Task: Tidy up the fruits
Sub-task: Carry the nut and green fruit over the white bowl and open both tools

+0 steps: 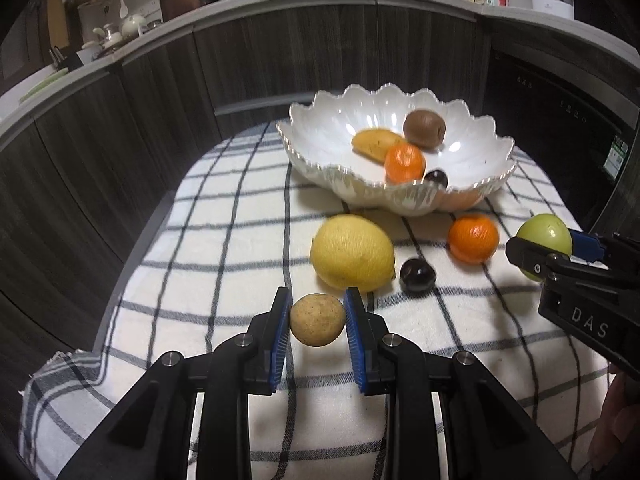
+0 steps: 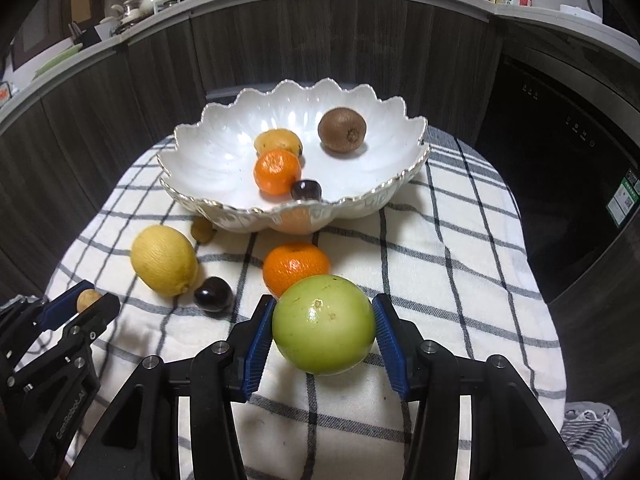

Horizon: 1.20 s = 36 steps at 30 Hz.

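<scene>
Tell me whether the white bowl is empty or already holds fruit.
Holds fruit: the white bowl contains a kiwi, a mandarin, a yellow fruit and a dark plum.

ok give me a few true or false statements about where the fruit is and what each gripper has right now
1. The left gripper is shut on a small tan round fruit. True.
2. The right gripper holds the lemon. False: it holds a green apple; the lemon lies on the checked cloth.
3. A kiwi sits in the white scalloped bowl. True.
4. The bowl holds no orange fruit. False: one mandarin is inside it, and another mandarin lies on the cloth in front of it.
5. A dark plum lies on the cloth beside the lemon. True.
</scene>
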Tool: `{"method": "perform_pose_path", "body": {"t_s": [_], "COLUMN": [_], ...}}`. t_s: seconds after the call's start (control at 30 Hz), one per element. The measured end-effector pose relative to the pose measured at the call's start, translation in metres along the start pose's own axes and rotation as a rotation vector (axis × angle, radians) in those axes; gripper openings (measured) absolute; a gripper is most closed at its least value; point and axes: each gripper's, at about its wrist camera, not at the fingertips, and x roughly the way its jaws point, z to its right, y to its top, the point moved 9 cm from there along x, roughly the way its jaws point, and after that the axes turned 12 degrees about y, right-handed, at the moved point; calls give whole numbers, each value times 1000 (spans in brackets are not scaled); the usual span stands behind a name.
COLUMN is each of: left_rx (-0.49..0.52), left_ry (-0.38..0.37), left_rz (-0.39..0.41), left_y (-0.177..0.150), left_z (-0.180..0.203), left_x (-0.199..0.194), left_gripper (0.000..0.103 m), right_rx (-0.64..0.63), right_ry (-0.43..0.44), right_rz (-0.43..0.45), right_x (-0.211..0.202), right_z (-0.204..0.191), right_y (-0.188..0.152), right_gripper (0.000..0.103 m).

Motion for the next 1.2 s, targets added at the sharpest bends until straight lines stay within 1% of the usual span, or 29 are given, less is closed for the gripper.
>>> {"method": "perform_pose_path", "body": {"t_s": [0.37, 0.6, 0.9, 1.2], "left_rx": [4, -5, -18, -19], "left_ry": [-9, -20, -57, -55], "left_rz": [42, 79, 108, 136], "left_y": [28, 56, 102, 139], "left_z": [1, 4, 12, 17], "left_x": [-14, -17, -11, 4], "left_gripper": [27, 27, 27, 27], "right_rx": [14, 21, 14, -7], "right_ry": [10, 4, 8, -19], "right_rz": [42, 59, 111, 161], "right_x": [-23, -30, -36, -35], "right_z": [-1, 5, 11, 20], "right_y": [21, 37, 74, 114], "right_gripper": [50, 50, 50, 50]}}
